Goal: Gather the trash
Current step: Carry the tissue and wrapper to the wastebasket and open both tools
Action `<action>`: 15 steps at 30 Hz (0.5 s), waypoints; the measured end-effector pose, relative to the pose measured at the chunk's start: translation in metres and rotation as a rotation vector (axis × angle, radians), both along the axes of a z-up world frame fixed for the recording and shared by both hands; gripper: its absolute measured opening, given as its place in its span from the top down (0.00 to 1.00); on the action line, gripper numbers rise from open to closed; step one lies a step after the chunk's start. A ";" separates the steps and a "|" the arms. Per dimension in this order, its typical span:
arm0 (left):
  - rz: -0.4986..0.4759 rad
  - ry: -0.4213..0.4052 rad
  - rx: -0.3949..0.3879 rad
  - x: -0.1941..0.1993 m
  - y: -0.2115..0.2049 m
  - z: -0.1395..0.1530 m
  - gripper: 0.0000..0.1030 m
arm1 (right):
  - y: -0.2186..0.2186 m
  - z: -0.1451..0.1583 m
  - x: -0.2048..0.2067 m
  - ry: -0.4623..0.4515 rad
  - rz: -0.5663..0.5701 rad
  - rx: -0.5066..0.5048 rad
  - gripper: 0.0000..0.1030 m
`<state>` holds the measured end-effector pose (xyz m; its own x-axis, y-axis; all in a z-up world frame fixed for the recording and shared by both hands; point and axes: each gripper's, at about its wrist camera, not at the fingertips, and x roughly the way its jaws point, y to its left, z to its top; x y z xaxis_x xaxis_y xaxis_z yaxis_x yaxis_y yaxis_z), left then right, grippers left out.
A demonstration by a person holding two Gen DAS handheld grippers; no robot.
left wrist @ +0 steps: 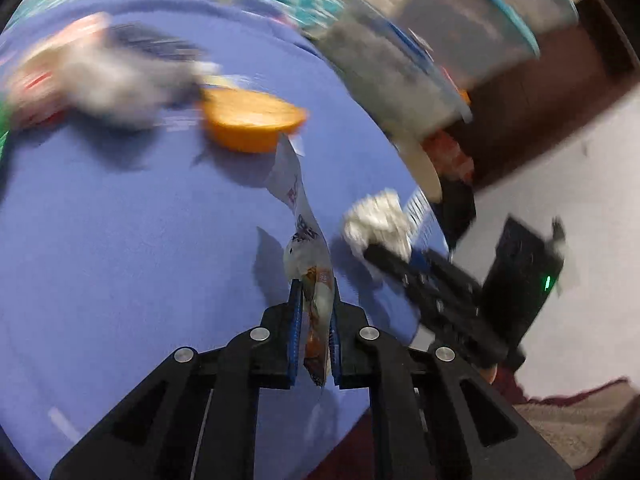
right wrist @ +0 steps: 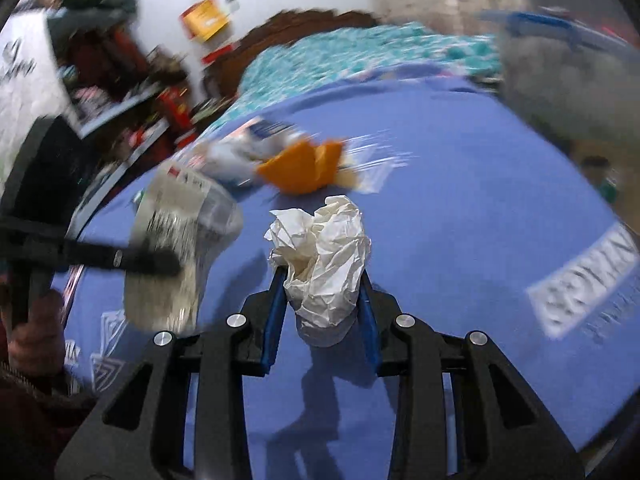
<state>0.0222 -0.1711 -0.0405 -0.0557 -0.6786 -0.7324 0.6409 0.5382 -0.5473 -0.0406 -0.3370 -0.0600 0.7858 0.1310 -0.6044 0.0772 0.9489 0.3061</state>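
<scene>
My left gripper is shut on a crinkled plastic wrapper and holds it above the blue cloth. My right gripper is shut on a crumpled white paper ball. That ball and the right gripper also show at the right of the left wrist view. The left gripper with its wrapper shows blurred at the left of the right wrist view. An orange cup lies on the cloth among blurred wrappers.
A clear plastic bin with a blue rim stands at the far right edge of the cloth. A teal patterned bedspread lies beyond. Cluttered shelves stand at the left. Both views are motion-blurred.
</scene>
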 end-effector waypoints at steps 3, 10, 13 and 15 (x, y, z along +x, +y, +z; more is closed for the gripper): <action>-0.096 -0.037 0.035 -0.006 -0.051 0.000 0.90 | -0.037 -0.004 -0.012 -0.006 -0.111 0.034 0.65; -0.206 -0.054 0.073 0.009 -0.161 -0.002 0.90 | -0.114 -0.007 -0.036 -0.037 -0.291 0.070 0.65; -0.258 -0.061 0.081 0.009 -0.208 0.000 0.90 | -0.145 -0.005 -0.043 -0.057 -0.357 0.055 0.65; -0.293 -0.073 0.083 0.008 -0.241 0.004 0.90 | -0.167 -0.002 -0.045 -0.071 -0.399 0.049 0.65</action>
<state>0.0304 -0.4118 -0.0369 -0.1853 -0.5793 -0.7938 0.8114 0.3655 -0.4562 -0.0853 -0.5042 -0.0620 0.8204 -0.1652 -0.5474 0.4132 0.8329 0.3681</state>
